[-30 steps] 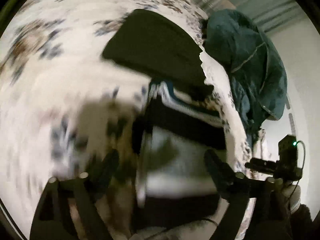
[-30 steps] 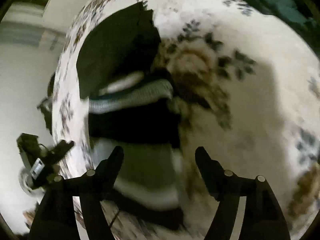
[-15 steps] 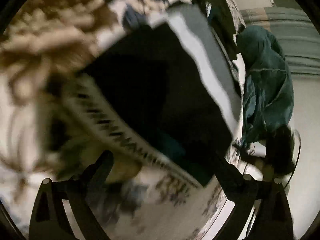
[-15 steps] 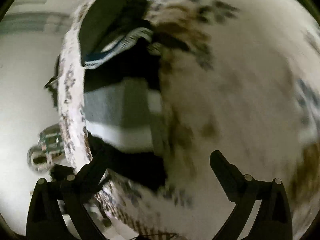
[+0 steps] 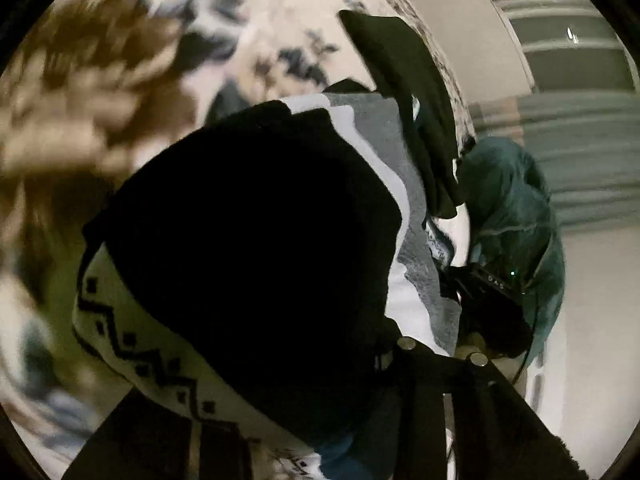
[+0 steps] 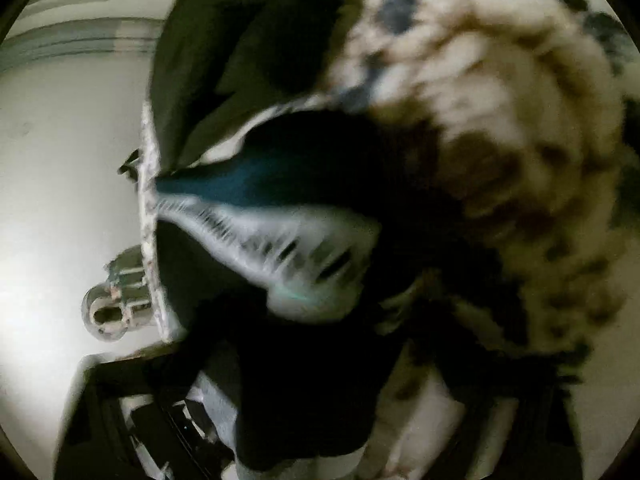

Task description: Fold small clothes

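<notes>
Black sweater [image 5: 256, 248] fills both views, prob. covering each hand-held gripper's fingertips; can't tell their grip.

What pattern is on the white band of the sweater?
Black zigzag lines with little black squares on the sweater's white band, clearest in the left wrist view.

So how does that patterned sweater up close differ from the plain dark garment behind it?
The patterned sweater has black, white and grey bands with a zigzag trim, while the plain dark garment is one dull colour. The sweater fills the view; the dark garment lies farther back. Both rest on the floral bedspread.
</notes>
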